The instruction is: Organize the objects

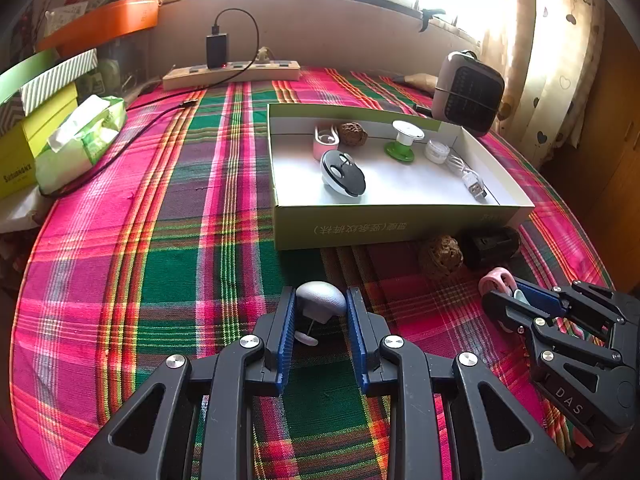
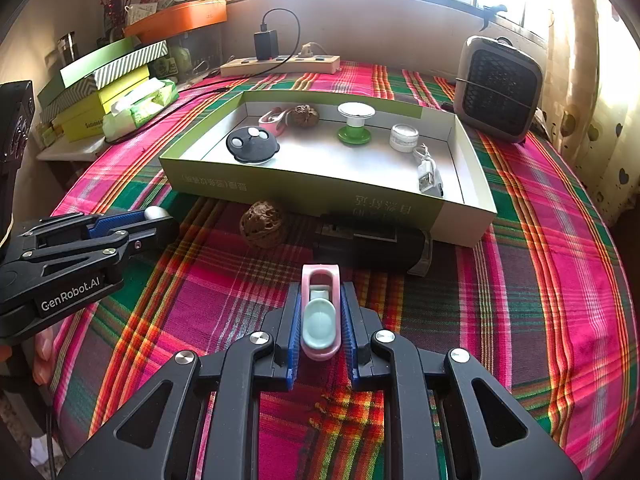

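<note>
Six things lie in the shallow green-and-white cardboard box (image 2: 460,216). Left tongs (image 1: 321,304) squeeze a small grey mushroom-shaped thing (image 1: 320,299), right tongs (image 2: 320,312) squeeze a pink plastic clip (image 2: 321,312); a brown walnut (image 2: 263,228) and a black tube (image 2: 372,246) wait nearby.

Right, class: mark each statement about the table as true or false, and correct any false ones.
1. The left tongs are shut on a white knob-shaped piece. True.
2. The right tongs are empty. False: they grip a pink clip.
3. A walnut lies on the cloth outside the green box. True.
4. The green box is empty. False: it holds several items, including a green-and-white spool.
</note>
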### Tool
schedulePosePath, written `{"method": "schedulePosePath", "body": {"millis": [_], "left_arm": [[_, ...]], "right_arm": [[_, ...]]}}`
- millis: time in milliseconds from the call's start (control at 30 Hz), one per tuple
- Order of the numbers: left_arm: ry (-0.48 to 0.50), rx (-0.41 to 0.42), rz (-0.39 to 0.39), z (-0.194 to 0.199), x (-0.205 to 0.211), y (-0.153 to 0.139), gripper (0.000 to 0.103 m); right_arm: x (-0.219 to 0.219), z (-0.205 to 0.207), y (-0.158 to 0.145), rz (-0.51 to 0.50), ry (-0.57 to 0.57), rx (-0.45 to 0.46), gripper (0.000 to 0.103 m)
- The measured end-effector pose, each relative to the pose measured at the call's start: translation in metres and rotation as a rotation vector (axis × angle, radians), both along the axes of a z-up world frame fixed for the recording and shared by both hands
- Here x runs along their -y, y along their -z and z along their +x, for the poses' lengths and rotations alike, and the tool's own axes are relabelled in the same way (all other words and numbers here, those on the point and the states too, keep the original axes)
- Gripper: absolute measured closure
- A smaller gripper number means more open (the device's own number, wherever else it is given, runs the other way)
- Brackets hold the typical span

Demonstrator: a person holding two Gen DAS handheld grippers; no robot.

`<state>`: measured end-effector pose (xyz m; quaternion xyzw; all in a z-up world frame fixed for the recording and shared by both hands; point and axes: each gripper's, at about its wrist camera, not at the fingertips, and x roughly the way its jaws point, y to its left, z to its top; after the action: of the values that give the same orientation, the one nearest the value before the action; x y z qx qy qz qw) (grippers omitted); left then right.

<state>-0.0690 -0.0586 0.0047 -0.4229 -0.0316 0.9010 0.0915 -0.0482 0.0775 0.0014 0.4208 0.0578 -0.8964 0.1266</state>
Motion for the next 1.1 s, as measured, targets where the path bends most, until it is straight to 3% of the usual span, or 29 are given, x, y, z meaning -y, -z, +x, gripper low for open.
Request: {"method": "schedulePosePath", "body": {"millis": [700, 1100], "left_arm": [[0.009, 0.002, 0.006, 0.003, -0.003, -0.003, 0.080], [0.037, -0.029, 0.020, 0.004, -0.014, -0.021, 0.080]], "right_arm": [[-0.002, 0.002, -0.003, -0.040, -0.026, -0.006, 0.085], [-0.009, 0.002, -0.016, -0.075, -0.037, -0.027, 0.085]]}}
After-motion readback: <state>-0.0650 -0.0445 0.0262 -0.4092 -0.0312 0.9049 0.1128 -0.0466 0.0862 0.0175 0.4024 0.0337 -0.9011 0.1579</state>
